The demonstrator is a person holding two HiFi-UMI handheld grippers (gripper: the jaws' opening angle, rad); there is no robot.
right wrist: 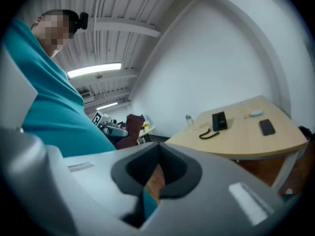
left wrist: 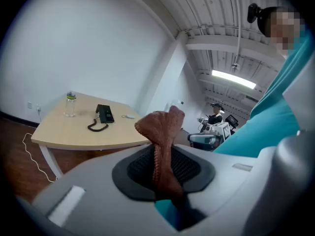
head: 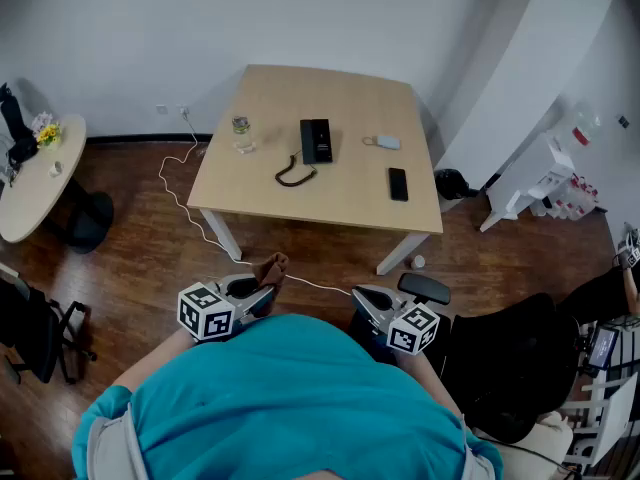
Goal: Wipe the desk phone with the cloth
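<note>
Two tools held low, near the teal shirt (head: 290, 398), over the wooden floor (head: 150, 258). Left gripper (head: 265, 293) clamped on a bunched brown cloth (head: 273, 266) sticking out past the tips; right gripper (head: 365, 300) pressed together, empty. Far ahead and well apart, on the table (head: 330, 200): desk phone (head: 316, 140), long axis near to far, slightly right of the cloth. Probably a long forward reach, left arm leading.

Teal shirt (head: 290, 398), probably plain — grey left gripper (head: 262, 298), right gripper (head: 362, 296), square-marked white cubes (head: 205, 311).

Light wooden table (head: 340, 93): water bottle (head: 241, 133), desk phone (head: 315, 140), small pale object (head: 386, 142), smartphone (head: 398, 183).
</note>
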